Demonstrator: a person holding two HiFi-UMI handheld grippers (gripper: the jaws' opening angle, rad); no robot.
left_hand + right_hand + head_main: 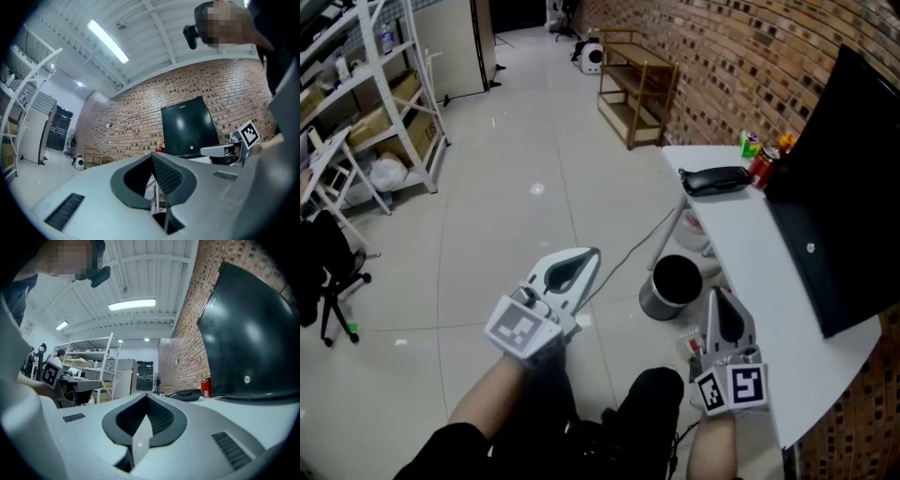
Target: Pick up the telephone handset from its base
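Plainly, both my tools were pressed together with nothing between them. The left tool [589,255] hung over the pale tiled floor [506,187], and the right tool [715,298] sat by the near edge of the white desk [750,272]. The black telephone handset [719,175] lay flat on its dark base [694,187] at the desk's far end. It was just beside a red drinks can [762,165] and near the foot of the big black monitor [839,206], well apart from either tool. I judged the reach barely begun. The right tool was the closer, so I meant to spread it before arriving and come in low along the desk. I would pinch the handset across its narrow middle and lift straight up, so the base stayed put. The can stood close enough to knock, so I planned to approach from the open side.
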